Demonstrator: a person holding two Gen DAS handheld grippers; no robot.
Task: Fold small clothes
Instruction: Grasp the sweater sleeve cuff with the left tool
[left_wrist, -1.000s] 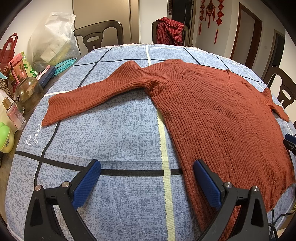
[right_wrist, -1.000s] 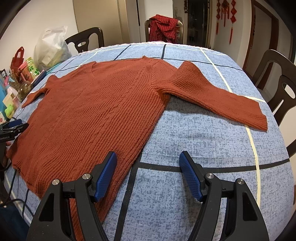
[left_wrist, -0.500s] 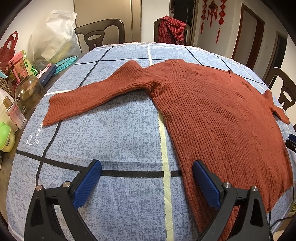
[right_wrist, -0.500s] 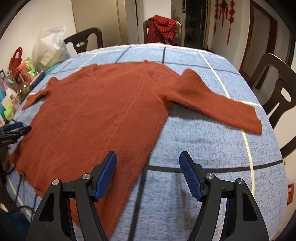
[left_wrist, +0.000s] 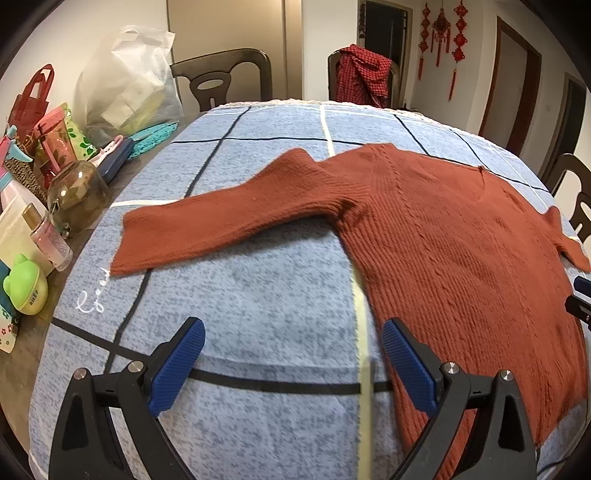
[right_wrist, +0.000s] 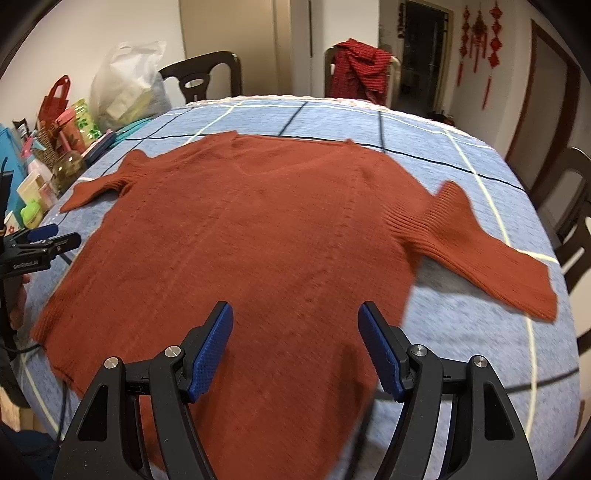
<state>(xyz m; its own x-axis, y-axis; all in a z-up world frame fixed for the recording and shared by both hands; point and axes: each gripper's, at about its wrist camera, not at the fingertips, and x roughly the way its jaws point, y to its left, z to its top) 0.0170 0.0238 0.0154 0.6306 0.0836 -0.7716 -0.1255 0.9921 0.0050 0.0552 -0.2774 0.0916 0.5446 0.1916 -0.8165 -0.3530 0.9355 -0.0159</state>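
Observation:
A rust-red knit sweater (left_wrist: 454, 243) lies flat, front up, on the blue checked tablecloth (left_wrist: 258, 288), both sleeves spread out. My left gripper (left_wrist: 293, 354) is open and empty, above bare cloth just left of the sweater's side edge, below its left sleeve (left_wrist: 221, 218). My right gripper (right_wrist: 295, 343) is open and empty, held above the lower part of the sweater (right_wrist: 258, 229). Its right sleeve (right_wrist: 491, 254) stretches to the right. The left gripper also shows at the left edge of the right wrist view (right_wrist: 40, 240).
Bottles, a glass jar (left_wrist: 77, 192), a green toy (left_wrist: 26, 284), gift bags and a white plastic bag (left_wrist: 129, 81) crowd the table's left side. Dark chairs (left_wrist: 221, 77) stand around the table; one holds a red plaid garment (left_wrist: 362, 74).
The right gripper has swung left, from over the sweater's side edge to over its lower body. The left gripper has shifted slightly left and back; the sweater has not moved.

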